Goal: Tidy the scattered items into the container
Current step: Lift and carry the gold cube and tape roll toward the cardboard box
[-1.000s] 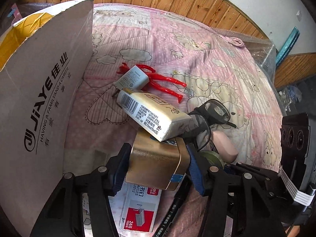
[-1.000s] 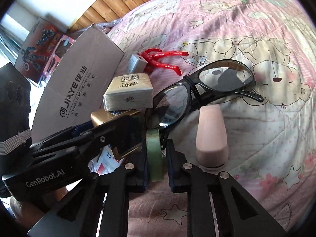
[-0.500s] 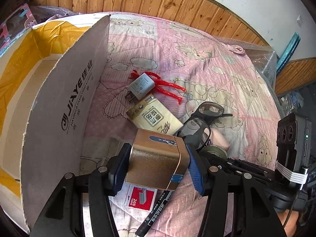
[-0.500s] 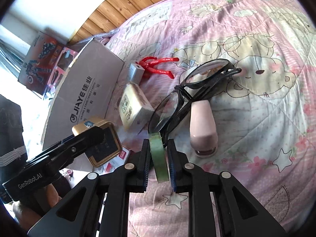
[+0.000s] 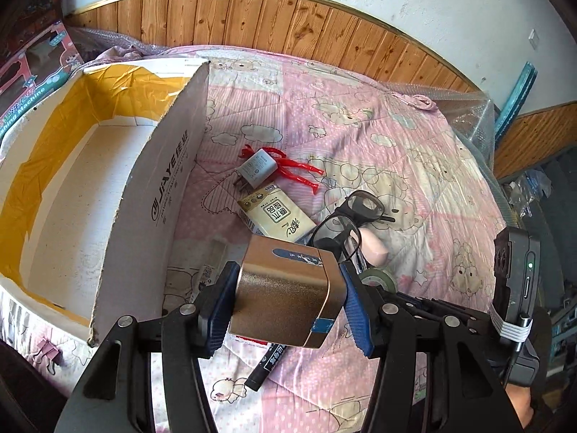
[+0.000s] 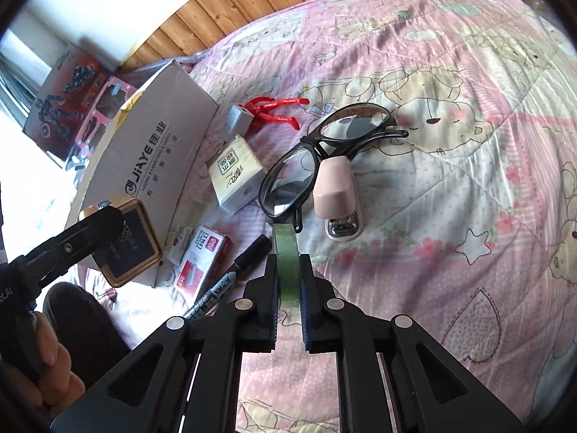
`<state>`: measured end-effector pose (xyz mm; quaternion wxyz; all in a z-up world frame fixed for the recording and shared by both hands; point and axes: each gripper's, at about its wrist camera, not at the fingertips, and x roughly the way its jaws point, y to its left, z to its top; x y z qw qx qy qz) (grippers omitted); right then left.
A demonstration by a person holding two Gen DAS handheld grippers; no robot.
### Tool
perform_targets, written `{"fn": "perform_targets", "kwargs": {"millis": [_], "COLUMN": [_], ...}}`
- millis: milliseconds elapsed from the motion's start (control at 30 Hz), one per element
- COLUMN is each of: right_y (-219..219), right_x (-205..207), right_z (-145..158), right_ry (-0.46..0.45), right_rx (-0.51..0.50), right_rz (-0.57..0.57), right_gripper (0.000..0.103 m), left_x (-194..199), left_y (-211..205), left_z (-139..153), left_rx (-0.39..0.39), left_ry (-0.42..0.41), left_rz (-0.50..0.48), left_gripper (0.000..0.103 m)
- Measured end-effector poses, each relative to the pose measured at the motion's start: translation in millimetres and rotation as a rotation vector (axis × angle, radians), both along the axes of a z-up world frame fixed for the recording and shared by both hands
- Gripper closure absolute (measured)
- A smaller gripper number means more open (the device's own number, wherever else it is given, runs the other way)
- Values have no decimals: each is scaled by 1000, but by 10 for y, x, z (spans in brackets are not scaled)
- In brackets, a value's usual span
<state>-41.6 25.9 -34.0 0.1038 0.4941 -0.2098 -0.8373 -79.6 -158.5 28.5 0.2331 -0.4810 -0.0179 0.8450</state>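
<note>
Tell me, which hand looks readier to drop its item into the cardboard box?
Probably the left. Its tool holds the gold tin right beside the cardboard box, while the right tool, gripping the green tape roll, sits farther away.

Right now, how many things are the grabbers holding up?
2. The gold tin sits pinched in the left gripper, and the green tape roll is squeezed edge-on in the right gripper.
</note>
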Motion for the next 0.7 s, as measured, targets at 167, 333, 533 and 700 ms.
{"fn": "perform_targets", "kwargs": {"millis": [167,333,533,700], "right_y": [-55,-174,-345,-489], "right_x": [161,256,332,381], "right_z": [106,233,392,522], "right_ry": [28,59,90,112], "right_rx": [3,16,20,13], "right_rz": [15,42,72,99], "right_gripper": [93,93,93,93], "left_x": [131,255,374,415], "left_y": [-14,-59,-185,-286], "left_z": [124,246,389,495], "left_rx": [-3,-42,-56,-56], "left_ry": [24,45,67,93], "left_rz": [-4,13,32,46], "left_gripper": [46,46,47,46]}}
